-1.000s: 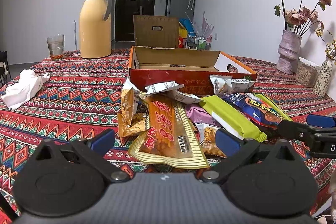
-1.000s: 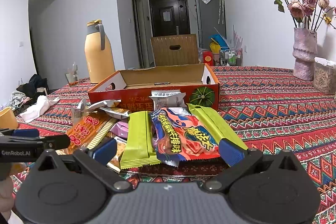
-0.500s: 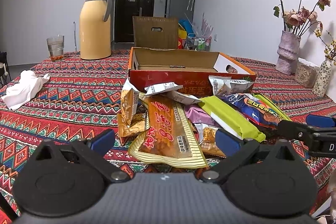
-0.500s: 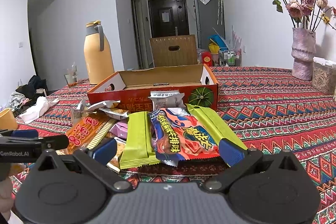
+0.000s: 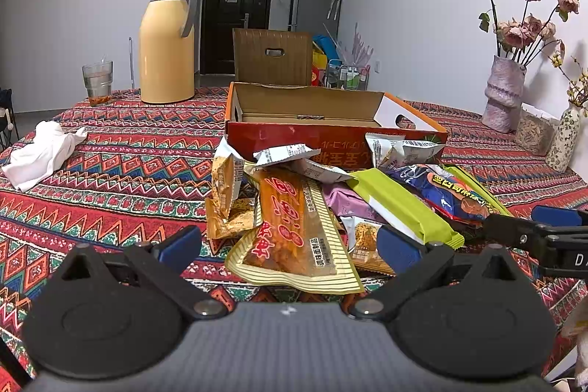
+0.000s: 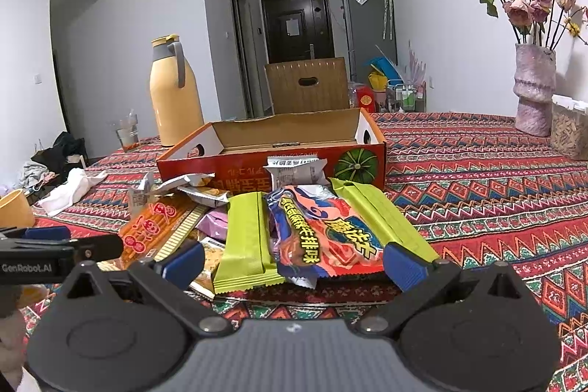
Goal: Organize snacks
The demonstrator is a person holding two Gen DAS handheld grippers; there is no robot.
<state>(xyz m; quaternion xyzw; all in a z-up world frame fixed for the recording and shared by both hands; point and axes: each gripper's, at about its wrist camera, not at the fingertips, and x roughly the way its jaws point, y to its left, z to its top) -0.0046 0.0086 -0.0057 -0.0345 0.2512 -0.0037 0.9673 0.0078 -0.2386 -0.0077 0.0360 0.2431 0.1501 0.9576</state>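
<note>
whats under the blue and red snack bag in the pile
The blue and red snack bag lies across two green packets, overlapping their inner edges. Whatever sits directly beneath its middle is covered and cannot be seen.

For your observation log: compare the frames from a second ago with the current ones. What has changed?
Nothing visibly changed. Both claws, left claw and right claw, stay open and empty before the snack pile; nothing was gripped or released. The cardboard box behind it looks the same.

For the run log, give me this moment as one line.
left gripper: open, over orange packet | right gripper: open, over blue-red packet | box: no snacks visible inside
</note>
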